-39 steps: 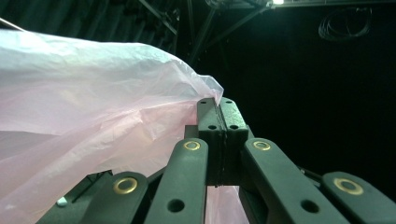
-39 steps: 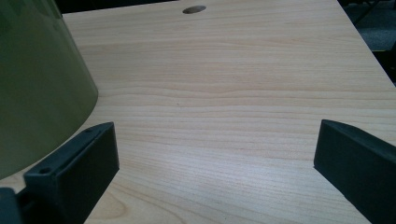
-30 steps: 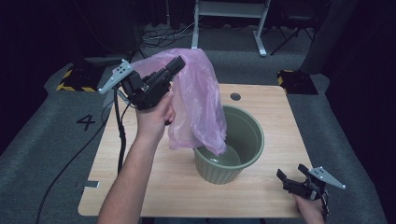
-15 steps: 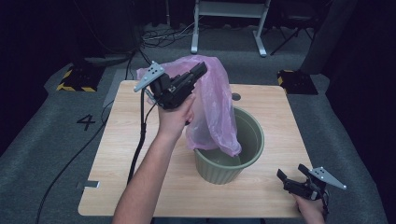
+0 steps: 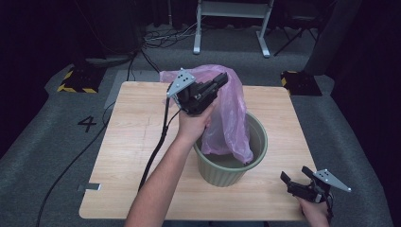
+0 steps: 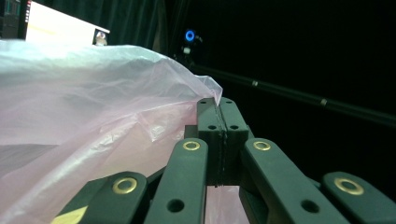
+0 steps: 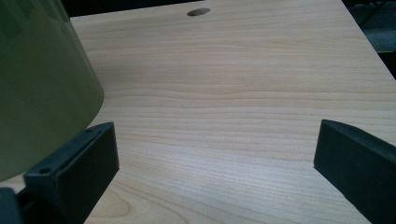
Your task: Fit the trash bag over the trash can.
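Pink plastic bag (image 5: 229,118): thin film, very light, limp, crinkled, probably slippery and easily torn; held aloft over green bin (image 5: 231,163), lower end hanging inside the rim, upper part bunched above it. Left hand-held gripper (image 5: 222,80) clamped shut on a fold of the film at the bag's top edge, seam of film pinched between the closed pads (image 6: 219,135) in the left gripper view. Best hold judged to be along the open edge, a doubled fold for bite; second pinch on the opposite edge likely needed to spread the mouth over the rim. Right hand-held gripper (image 5: 295,178) resting low at the near right corner, jaws wide apart, nothing between them, bin wall just beside. Counter (image 5: 132,142): pale wood grain, flat, small round hole at the far side (image 7: 198,11). Grey carpet floor, dark surroundings, cables and a white frame stand (image 5: 231,23) behind.
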Motion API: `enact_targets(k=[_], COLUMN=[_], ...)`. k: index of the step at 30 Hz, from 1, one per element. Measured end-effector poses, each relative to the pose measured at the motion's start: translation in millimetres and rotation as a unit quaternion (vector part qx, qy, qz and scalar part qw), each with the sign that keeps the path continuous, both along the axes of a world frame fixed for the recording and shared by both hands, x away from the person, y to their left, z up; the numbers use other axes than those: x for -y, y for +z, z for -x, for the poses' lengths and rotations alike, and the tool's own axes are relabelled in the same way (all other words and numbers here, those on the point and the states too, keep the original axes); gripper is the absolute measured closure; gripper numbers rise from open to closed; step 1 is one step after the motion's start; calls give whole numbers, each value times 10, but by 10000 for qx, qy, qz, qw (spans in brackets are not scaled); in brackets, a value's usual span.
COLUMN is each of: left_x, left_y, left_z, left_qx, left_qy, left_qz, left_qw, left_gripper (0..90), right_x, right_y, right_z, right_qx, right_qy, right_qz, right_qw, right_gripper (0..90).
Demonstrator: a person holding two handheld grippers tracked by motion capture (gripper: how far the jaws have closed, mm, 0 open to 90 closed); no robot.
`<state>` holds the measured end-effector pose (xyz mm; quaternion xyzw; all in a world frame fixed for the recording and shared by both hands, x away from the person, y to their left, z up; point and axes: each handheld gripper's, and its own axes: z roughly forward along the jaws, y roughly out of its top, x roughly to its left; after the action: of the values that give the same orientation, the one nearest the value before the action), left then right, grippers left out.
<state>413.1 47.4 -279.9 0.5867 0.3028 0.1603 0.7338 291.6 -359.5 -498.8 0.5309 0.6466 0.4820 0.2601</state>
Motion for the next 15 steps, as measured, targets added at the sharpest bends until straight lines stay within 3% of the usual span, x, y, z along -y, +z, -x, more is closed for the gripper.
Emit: enact_targets(k=[1, 3, 4, 5, 6, 7, 8, 13, 15], left_x=[17, 19, 3, 3, -29, -29, -54, -88, -99], left_y=[-31, -39, -50, -50, -66, -66, -98, -189, -237], left_z=[25, 39, 71, 71, 106, 106, 145, 259, 326], left_qx=[33, 44, 85, 85, -14, -14, -199, -359, -469], left_qy=[6, 28, 77, 77, 53, 53, -57, -185, -286], left_qz=[-180, -298, -484, -484, -658, -658, -771, -1071, -1220], left_qw=[9998, 9995, 9988, 9988, 9978, 9978, 9968, 9934, 9910], left_gripper=[896, 896, 896, 896, 896, 896, 896, 896, 896], right_x=[2, 1, 0, 0, -3, -3, -4, -5, -8], right_y=[0, 0, 0, 0, 0, 0, 0, 0, -1], right_z=[0, 0, -1, -1, 0, 0, 1, -1, -1], right_qx=[0, 0, 1, 1, 5, 5, 5, 4, 3], right_qy=[1, 6, 1, 1, 0, 0, -8, -25, -27], right_qz=[-6, -2, 3, 3, 22, 22, 23, 38, 45], right_qw=[10000, 10000, 10000, 10000, 10000, 10000, 10000, 10000, 10000], right_gripper=[1, 1, 1, 1, 1, 1, 1, 1, 1])
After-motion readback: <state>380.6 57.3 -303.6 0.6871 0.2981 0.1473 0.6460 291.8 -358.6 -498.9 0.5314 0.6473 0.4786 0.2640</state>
